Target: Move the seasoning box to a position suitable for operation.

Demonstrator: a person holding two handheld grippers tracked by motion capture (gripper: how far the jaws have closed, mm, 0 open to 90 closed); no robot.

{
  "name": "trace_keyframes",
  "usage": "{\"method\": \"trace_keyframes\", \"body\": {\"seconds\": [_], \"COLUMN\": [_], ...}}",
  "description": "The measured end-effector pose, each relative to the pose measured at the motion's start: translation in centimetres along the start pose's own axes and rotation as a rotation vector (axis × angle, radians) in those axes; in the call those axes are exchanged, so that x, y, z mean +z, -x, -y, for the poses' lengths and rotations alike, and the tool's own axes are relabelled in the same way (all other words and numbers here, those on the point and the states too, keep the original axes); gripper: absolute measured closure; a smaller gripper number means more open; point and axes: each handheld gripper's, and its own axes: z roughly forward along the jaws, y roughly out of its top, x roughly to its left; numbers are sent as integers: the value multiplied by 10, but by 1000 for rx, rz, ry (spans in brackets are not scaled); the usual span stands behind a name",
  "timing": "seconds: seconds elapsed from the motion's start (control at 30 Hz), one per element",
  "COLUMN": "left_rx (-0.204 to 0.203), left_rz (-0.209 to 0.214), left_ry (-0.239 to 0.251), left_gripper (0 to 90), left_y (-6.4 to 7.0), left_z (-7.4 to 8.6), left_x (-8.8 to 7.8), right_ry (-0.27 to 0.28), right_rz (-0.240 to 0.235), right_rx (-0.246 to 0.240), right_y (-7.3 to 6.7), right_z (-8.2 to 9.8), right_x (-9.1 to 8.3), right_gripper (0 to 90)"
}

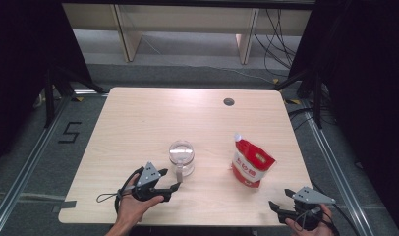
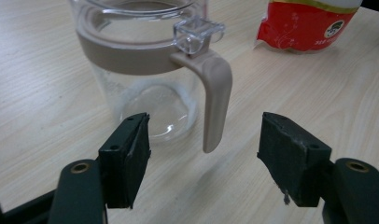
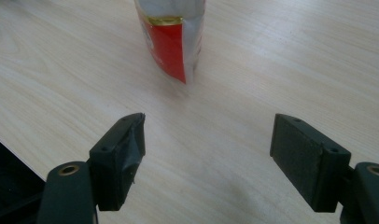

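With the left gripper (image 2: 204, 158) spread before the glass jug (image 1: 181, 158) at mid-table, we centre its beige handle (image 2: 215, 95) between both pads and pinch squarely, avoiding a tip.

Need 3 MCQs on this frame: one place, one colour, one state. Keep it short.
1. The red pouch stands where from the glass jug?
A) to its right
B) to its left
C) inside it

2. The jug's handle is
A) green
B) beige
C) black

3. The left gripper is
A) shut on the handle
B) open, handle ahead of its jaws
C) holding the pouch

Key: 1 A, the high view shows the pouch to the right; 2 B, handle and collar are beige; 3 B, both pads stand clear of the handle.
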Motion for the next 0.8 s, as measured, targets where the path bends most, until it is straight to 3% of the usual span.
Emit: {"method": "trace_keyframes", "body": {"seconds": [0.07,0.1,0.13,0.2,0.23,0.27,0.3,0.37,0.43,0.5,0.53,0.6,0.67,0.8], "left_rx": [-9,-10,18,32,11,22,37,27,57,48,53,61,40,68], "left_rz": [-4,-10,-17,-34,-47,-58,-56,-63,-70,-63,-84,-89,-75,-75], "left_ry": [7,9,8,12,10,20,32,36,35,43,30,28,42,25], "left_gripper": [339,344,348,373,382,397,419,440,453,483,496,530,548,602], "left_y": [3,3,3,3,5,6,5,5,4,5,6,5,7,7], "left_z": [-2,-2,-4,-5,-5,-6,-7,-9,-11,-10,-10,-10,-9,-8], "left_x": [3,5,6,9,10,11,12,13,14,16,16,15,16,14], "right_ry": [-9,-14,-15,-11,-16,-2,-2,-1,-7,-3,-2,-3,-3,0], "right_rz": [-1,3,2,-2,-2,-9,-10,-8,-3,-10,-10,-10,-10,-11], "right_rx": [-4,18,22,12,22,-5,-6,-9,-7,-3,-3,-3,-2,-5], "right_y": [0,-2,-2,-1,-2,0,0,0,0,0,0,0,0,0], "right_z": [0,0,1,0,1,0,1,1,1,1,0,1,1,1], "right_x": [0,0,0,0,0,1,1,2,1,2,2,2,2,2], "right_gripper": [271,271,271,271,271,271,271,271,271,271,272,271,272,271]}}
